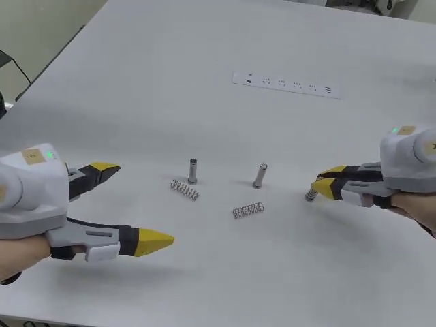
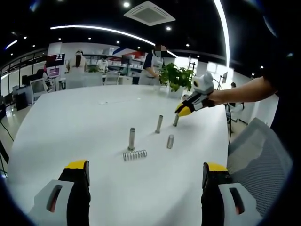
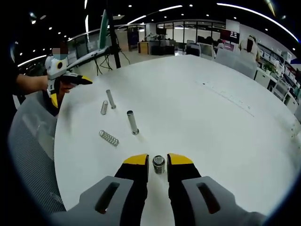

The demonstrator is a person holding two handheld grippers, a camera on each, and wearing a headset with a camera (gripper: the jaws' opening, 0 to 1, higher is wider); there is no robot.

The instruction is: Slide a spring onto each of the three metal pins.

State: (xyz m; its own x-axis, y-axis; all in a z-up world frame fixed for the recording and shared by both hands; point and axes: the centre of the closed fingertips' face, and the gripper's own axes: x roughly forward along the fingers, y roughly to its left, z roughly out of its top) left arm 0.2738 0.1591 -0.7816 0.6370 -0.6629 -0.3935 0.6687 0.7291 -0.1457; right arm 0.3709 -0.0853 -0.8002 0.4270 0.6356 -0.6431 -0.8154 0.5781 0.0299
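Observation:
Two bare metal pins stand upright mid-table, one on the left (image 1: pixel 193 170) and one on the right (image 1: pixel 260 175). A loose spring (image 1: pixel 184 189) lies by the left pin. Another spring (image 1: pixel 248 210) lies in front of the right pin. My right gripper (image 1: pixel 321 188) is shut on a third upright pin (image 1: pixel 311 195) that looks wrapped in a spring, seen end-on (image 3: pixel 159 162) between the yellow tips. My left gripper (image 1: pixel 129 203) hovers wide open at the near left with nothing in it, facing the pins (image 2: pixel 131 139) and a spring (image 2: pixel 135 154).
A white power strip (image 1: pixel 286 85) lies on the table beyond the pins. Grey office chairs (image 2: pixel 256 141) stand at the table's edge. People stand far off in the office behind the table.

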